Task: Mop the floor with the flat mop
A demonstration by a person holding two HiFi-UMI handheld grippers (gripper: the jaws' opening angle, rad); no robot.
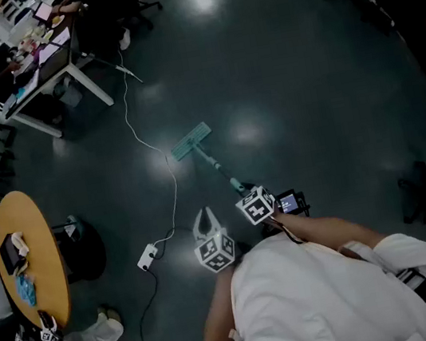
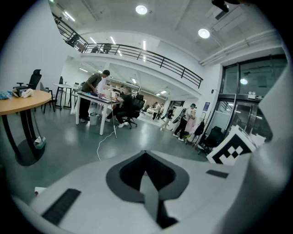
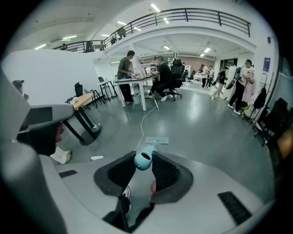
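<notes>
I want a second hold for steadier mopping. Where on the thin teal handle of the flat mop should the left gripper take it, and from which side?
Probably the bare shaft of the thin teal handle just below the right gripper, which clamps its top end. Come from the left: the shaft slants down to the flat mop head, and the shut left gripper sits there.
</notes>
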